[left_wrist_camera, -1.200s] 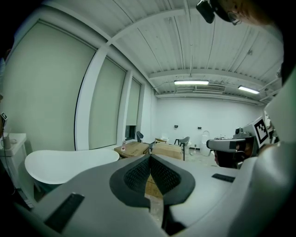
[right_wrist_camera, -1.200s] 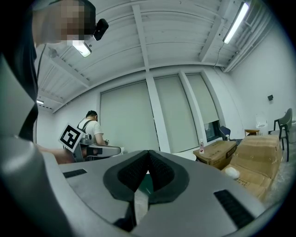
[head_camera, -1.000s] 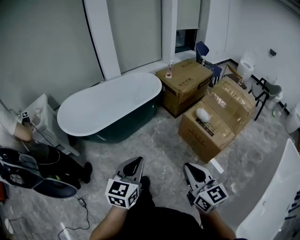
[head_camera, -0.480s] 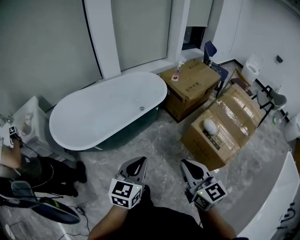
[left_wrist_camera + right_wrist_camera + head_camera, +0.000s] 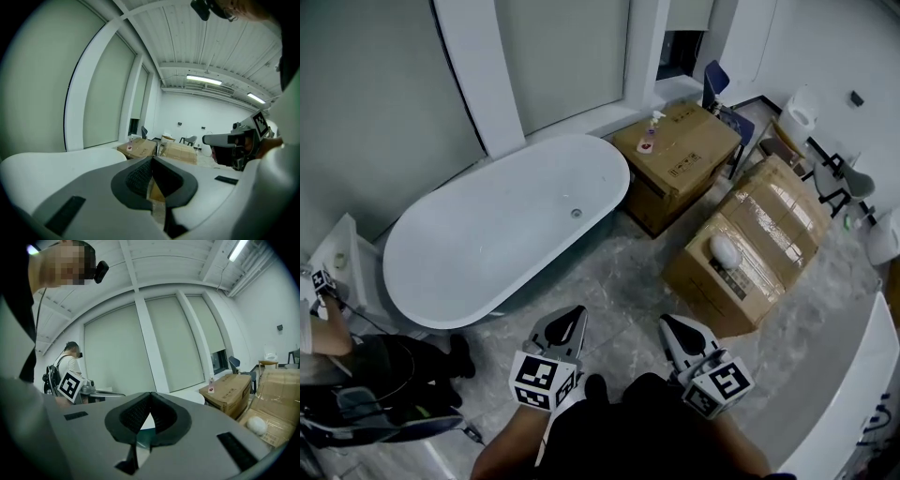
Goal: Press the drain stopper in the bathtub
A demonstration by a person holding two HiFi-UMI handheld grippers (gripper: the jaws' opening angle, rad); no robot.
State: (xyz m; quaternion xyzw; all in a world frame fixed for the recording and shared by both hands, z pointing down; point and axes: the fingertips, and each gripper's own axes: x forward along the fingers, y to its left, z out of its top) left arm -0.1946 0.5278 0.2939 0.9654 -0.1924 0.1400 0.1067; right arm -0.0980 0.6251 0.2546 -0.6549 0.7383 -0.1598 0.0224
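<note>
A white oval bathtub (image 5: 478, 281) stands on the grey marble floor at the centre left of the head view. Its small round drain stopper (image 5: 577, 213) sits in the basin near the right end. My left gripper (image 5: 574, 313) and right gripper (image 5: 667, 322) hang side by side low in the frame, over the floor and short of the tub. Both are shut with nothing between their jaws. In the left gripper view the left gripper (image 5: 151, 160) points toward cardboard boxes (image 5: 140, 147). From the right gripper (image 5: 150, 395), the tub's rim (image 5: 187, 396) shows just past the tips.
Two big cardboard boxes (image 5: 678, 159) (image 5: 755, 244) stand right of the tub; a spray bottle (image 5: 652, 127) sits on the far one and a white rounded object (image 5: 727, 249) on the near one. A person (image 5: 328, 328) crouches at the left. Another white tub edge (image 5: 853, 403) runs along the right.
The head view has shifted closer to the tub, which now sits lower and larger in the frame with its drain in sight. Both grippers stay shut low in the frame.
</note>
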